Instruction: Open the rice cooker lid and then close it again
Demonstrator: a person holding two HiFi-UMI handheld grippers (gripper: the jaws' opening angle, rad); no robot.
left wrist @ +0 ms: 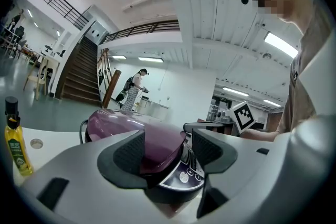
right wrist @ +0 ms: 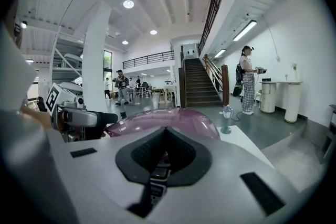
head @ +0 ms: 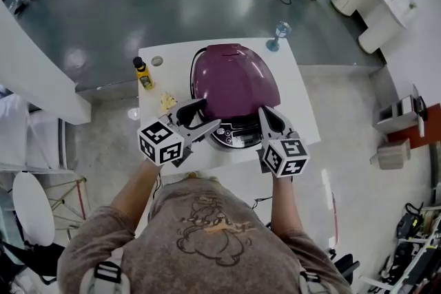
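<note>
On the white table (head: pixel 296 89), far left, stands a yellow bottle (head: pixel 143 74). Left hand-held gripper (head: pixel 205 116) hangs at the cooker's front left, jaws wide apart and gripping nothing, with the lid's front edge showing between them. Rice cooker (head: pixel 234 82) sits mid-table, purple lid (left wrist: pixel 113 120) down, control panel (head: pixel 233 139) toward the person. Right hand-held gripper (head: pixel 266 113) is at the front right, jaws pressed together, empty. A small blue-stemmed glass (head: pixel 279 33) stands at the far right corner.

Rice cooker panel (head: pixel 238 140) partly behind left tool (head: pixel 210 115)
</note>
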